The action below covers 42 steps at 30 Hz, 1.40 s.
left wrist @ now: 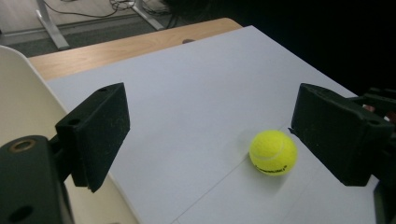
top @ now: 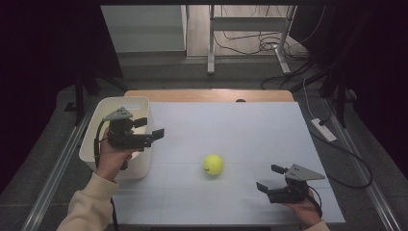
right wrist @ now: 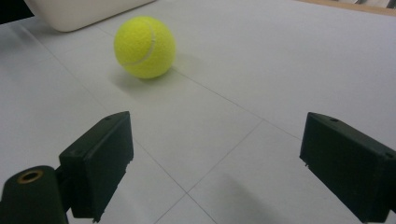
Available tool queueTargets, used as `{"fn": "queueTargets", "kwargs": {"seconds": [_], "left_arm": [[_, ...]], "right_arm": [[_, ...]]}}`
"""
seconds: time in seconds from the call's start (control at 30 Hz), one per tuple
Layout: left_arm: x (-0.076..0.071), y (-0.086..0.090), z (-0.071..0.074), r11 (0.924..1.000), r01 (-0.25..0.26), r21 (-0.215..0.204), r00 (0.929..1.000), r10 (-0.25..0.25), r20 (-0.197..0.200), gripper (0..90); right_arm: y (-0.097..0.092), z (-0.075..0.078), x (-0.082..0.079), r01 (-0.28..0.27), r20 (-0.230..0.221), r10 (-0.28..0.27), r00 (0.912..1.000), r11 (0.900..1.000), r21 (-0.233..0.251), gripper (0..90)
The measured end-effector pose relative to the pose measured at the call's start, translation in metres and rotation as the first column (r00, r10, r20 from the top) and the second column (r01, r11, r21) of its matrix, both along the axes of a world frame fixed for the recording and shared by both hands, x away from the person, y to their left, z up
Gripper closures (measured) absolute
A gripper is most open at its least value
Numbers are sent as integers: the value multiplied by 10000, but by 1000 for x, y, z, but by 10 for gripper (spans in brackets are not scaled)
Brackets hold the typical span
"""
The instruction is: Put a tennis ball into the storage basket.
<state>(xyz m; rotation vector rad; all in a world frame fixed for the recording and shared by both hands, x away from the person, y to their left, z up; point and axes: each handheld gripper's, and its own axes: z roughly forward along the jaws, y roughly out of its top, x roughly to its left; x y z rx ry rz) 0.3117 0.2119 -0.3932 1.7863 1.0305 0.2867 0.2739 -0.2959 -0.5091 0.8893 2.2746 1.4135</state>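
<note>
Item: round, fuzzy yellow-green tennis ball (top: pixel 212 164) with a white seam, resting on the flat white board (top: pixel 231 130) that covers the light wooden tabletop (top: pixel 207 95). It lies free, touched by neither claw, between the two of them.

Left gripper (top: pixel 149 129): black, two-jawed, held in the person's left hand (top: pixel 111 156), cream sleeve (top: pixel 89 204) below. Jaws spread wide, released, holding nothing. It hovers over the near corner of the white rectangular plastic bin (top: pixel 96 126). From this claw the ball lies ahead and to its right, well apart; in the left gripper view it (left wrist: pixel 273 152) sits just inside the right jaw.

Right gripper (top: pixel 269 179): black, two-jawed, grey three-cornered plate on top, held in the person's right hand (top: pixel 304 209). Jaws spread wide, released, empty, low over the board. The ball lies ahead of it and to its left, near but not touching; the right gripper view shows it (right wrist: pixel 144 46) beyond the left jaw, the bin's wall (right wrist: pixel 84 11) just behind.
</note>
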Motion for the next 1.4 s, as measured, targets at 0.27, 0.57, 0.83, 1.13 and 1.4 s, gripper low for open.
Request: {"fn": "queueTargets", "kwargs": {"seconds": [0.27, 0.57, 0.83, 1.13, 1.4], "left_arm": [[-6, -9, 1, 9987, 505, -9, 9987, -505, 40, 130], [-7, -22, -6, 9962, 867, 19, 9962, -867, 33, 129], [-15, -33, -8, 9938, 1088, 221, 9940, -1090, 91, 128], [-20, -43, -9, 9895, 1410, 326, 9898, -1415, 150, 127], [-19, -52, -9, 9839, 1709, 527, 9849, -1721, 196, 127]], "right_arm": [[2, 0, 3, 93, -54, -93, 9999, 9999, 56, 98], [1, 0, 2, 149, -87, -148, 9999, 9998, 123, 98], [1, 0, 1, 31, -65, -30, 10000, 10000, 91, 99], [-2, 2, 0, 86, 16, -86, 10000, 9998, 160, 99], [-5, 3, -4, 185, 27, -186, 9998, 9996, 230, 99]]}}
